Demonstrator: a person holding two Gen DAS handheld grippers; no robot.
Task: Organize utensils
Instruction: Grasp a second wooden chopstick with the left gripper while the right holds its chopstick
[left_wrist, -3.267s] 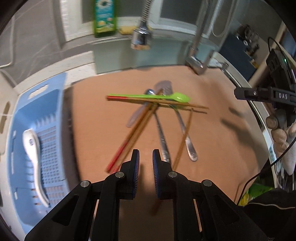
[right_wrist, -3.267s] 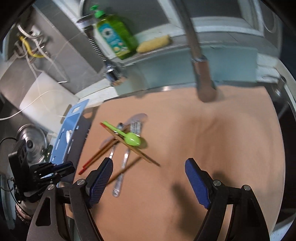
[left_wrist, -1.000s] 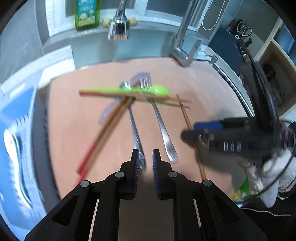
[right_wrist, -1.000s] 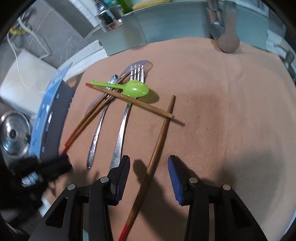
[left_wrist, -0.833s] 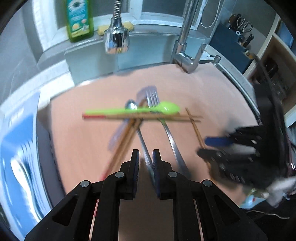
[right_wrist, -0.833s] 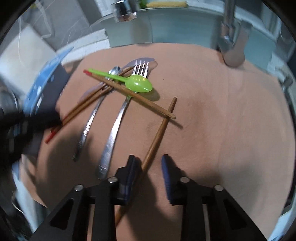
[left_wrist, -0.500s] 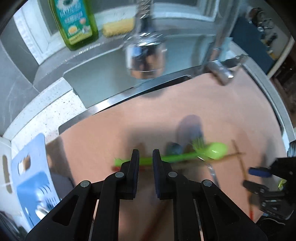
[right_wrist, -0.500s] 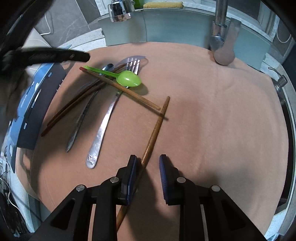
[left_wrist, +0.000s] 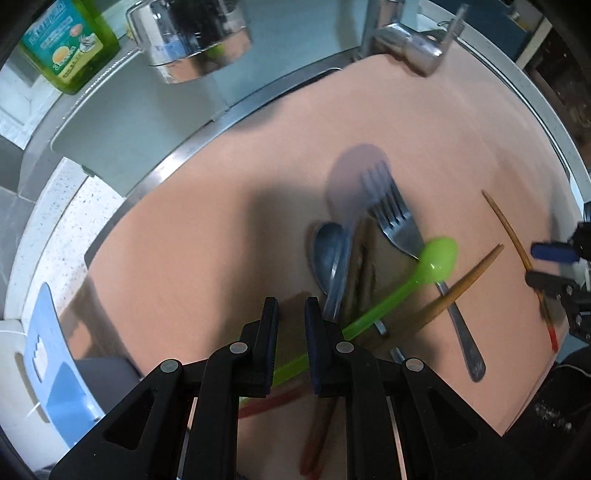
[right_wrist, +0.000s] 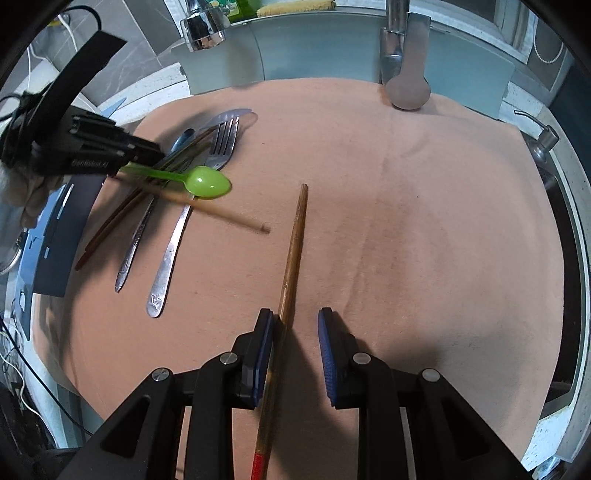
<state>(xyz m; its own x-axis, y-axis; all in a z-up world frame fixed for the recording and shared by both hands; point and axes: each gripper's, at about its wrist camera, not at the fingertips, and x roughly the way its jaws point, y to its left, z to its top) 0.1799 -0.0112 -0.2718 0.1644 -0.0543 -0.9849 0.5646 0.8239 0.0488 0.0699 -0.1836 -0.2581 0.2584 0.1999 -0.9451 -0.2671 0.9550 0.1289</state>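
Note:
Utensils lie on an orange mat (right_wrist: 424, 206): a green plastic spoon (left_wrist: 436, 258) (right_wrist: 207, 181), a metal fork (left_wrist: 399, 225) (right_wrist: 184, 229), a metal spoon (left_wrist: 330, 254), several brown chopsticks (right_wrist: 114, 225). My left gripper (left_wrist: 290, 314) hovers over the green spoon's handle, jaws narrowly apart; the handle runs under them, not clearly gripped. My right gripper (right_wrist: 295, 325) is open astride a single brown chopstick with a red end (right_wrist: 291, 258), which rests against the left pad.
A blue slotted basket (left_wrist: 55, 369) stands off the mat's left edge. Two taps (right_wrist: 404, 55) and a green soap bottle (left_wrist: 66, 40) stand behind, beside the sink rim.
My left gripper swung low over the green spoon's handle. The right gripper slid along the single chopstick, and the crossing chopstick now lies apart from it.

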